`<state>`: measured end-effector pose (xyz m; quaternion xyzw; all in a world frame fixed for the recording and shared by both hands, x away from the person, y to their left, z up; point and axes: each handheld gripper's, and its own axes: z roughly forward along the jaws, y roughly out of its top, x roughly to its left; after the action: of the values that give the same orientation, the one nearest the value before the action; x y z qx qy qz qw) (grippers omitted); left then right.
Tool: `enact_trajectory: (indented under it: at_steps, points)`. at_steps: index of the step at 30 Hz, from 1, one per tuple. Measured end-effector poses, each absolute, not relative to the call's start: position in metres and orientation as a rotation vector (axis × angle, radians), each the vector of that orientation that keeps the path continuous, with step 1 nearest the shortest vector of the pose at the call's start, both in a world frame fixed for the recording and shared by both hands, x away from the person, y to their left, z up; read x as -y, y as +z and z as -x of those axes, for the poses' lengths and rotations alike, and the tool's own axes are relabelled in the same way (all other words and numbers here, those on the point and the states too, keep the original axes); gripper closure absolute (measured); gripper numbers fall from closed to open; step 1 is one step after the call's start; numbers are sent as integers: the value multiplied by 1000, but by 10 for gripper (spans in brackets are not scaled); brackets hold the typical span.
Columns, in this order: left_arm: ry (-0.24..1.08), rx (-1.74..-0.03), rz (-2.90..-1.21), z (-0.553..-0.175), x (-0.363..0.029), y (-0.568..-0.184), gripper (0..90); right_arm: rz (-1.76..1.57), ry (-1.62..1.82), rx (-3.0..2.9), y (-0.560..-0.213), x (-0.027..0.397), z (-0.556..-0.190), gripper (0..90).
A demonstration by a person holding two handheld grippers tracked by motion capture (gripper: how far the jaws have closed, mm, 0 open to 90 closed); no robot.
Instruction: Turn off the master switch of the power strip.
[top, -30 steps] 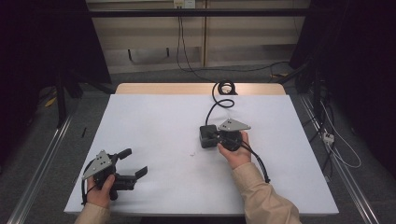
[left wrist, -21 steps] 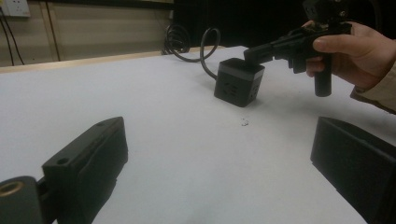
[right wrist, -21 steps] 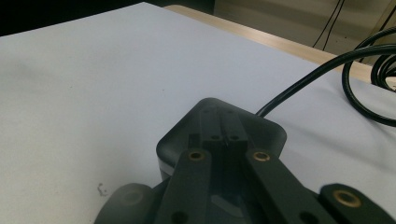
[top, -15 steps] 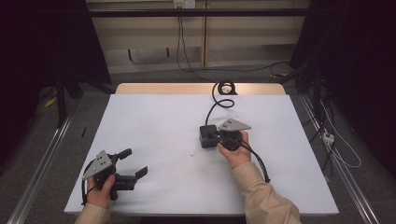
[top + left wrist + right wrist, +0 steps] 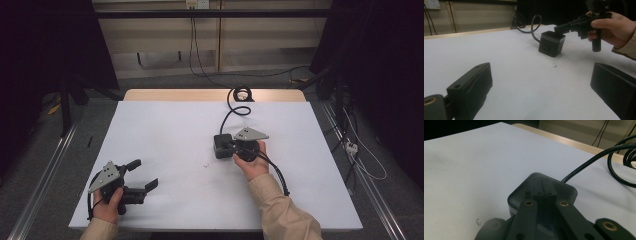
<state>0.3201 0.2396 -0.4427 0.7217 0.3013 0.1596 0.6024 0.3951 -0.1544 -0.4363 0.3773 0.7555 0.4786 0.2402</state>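
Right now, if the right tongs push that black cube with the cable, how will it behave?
The black cube sits flat and squat, so it should probably slide rather than tip. Its thick cable looks stiff and coiled, likely dragging or swivelling it. The shut right tongs rest on top, so they may slip.

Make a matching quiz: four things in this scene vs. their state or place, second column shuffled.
Things:
1. left gripper
2. right gripper
3. cube
4. cable

States or places:
A. coiled at the table's far edge
B. dark box under shut fingers
C. fingers wide apart, nothing between them
D. fingers together, resting on top of the box

Pairs: 1-C, 2-D, 3-B, 4-A
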Motion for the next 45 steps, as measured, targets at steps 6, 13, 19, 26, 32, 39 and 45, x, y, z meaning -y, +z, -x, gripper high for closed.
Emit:
enact_trajectory:
  at_steps: [6, 13, 19, 26, 32, 39, 45]
  points:
    - [368, -699, -1672, -320, -239, -443, 38, -1025, 1310, -2065, -437, 154, -395, 900]
    - [369, -696, -1675, -320, -239, -443, 38, -1026, 1308, -2067, -437, 154, -395, 900]
    - [369, -697, -1675, -320, -239, -443, 38, -1026, 1311, -2067, -437, 154, -395, 900]
    - [369, -696, -1676, -320, -239, -443, 38, -1020, 1306, -2067, -437, 154, -395, 900]
    - [370, -695, -1676, -320, -239, -443, 38, -1018, 1305, -2068, -437, 154, -395, 900]
    - [369, -698, -1674, -319, -239, -443, 38, -1011, 1303, -2071, -437, 154, -395, 900]
    - [370, -698, -1676, -319, -240, -443, 38, -1006, 1303, -2071, -437, 154, -394, 900]
